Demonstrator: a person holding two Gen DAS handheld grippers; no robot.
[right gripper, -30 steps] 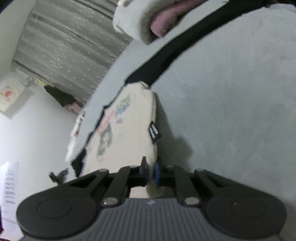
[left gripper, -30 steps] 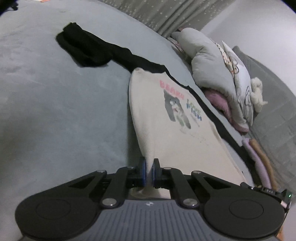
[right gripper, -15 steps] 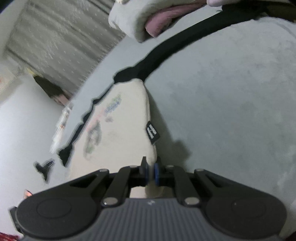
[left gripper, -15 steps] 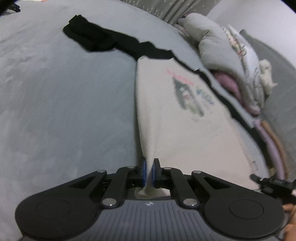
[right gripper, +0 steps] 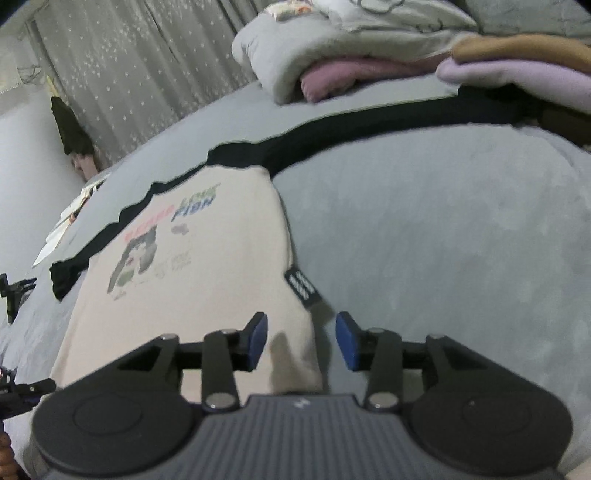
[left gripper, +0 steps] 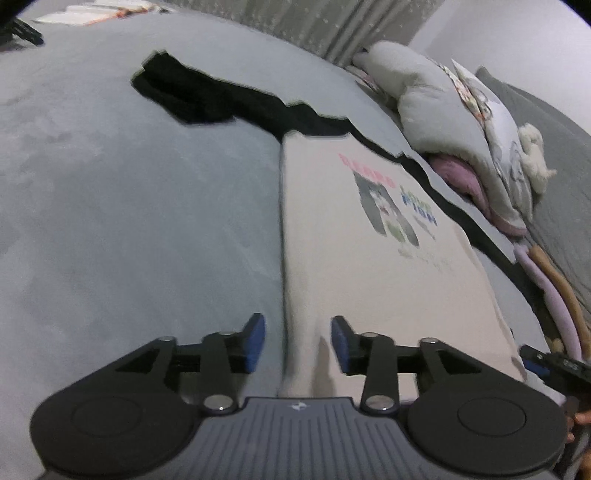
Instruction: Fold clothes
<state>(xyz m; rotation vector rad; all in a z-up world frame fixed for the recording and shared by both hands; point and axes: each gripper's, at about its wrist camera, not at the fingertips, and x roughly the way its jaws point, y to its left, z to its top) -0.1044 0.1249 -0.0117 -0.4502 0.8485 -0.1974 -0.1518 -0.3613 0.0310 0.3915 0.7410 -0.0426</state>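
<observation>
A grey, soft-napped bed surface [left gripper: 129, 221] fills most of both views. Grey curtains with small pale dots [right gripper: 147, 74] hang across the upper left of the right wrist view and along the top centre of the left wrist view. A plain pale wall [left gripper: 517, 37] occupies the upper right of the left wrist view. Rumpled grey bedding and pillows [left gripper: 443, 122] are heaped at upper right. Papers [left gripper: 92, 11] lie at upper left. Lighting is dim and even.
</observation>
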